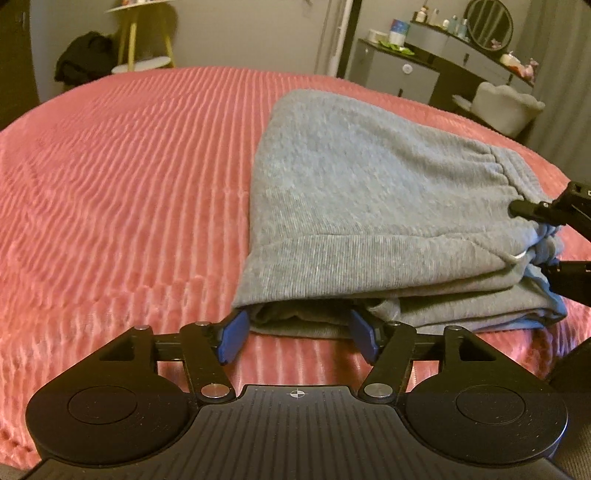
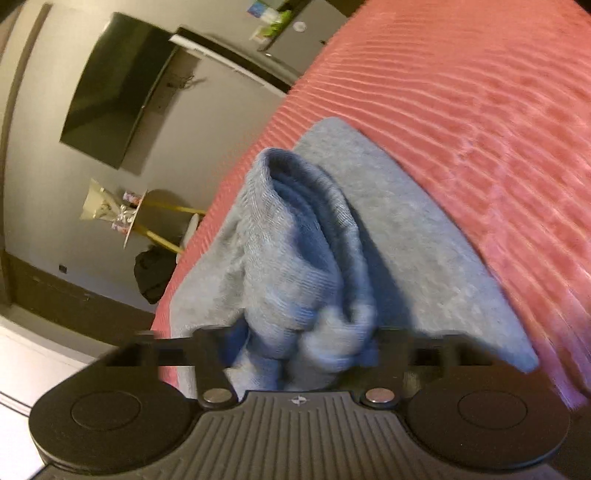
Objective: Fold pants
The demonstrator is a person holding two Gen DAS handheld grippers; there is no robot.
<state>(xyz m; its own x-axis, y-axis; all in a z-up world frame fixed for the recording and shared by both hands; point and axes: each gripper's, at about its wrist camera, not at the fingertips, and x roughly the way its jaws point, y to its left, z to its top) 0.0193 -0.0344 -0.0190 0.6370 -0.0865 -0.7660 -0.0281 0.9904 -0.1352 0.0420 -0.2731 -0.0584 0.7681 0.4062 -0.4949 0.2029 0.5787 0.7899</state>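
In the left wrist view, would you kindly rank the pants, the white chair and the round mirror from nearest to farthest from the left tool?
1. Pants, directly ahead of the left tool.
2. White chair, beyond the bed, right.
3. Round mirror, far right.

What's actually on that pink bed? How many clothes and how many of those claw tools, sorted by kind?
Grey pants, folded in a stack on the pink bedspread: 1
Handheld grippers: 2, the left gripper at the stack's near edge and the right gripper bunched with cloth
Total: 3
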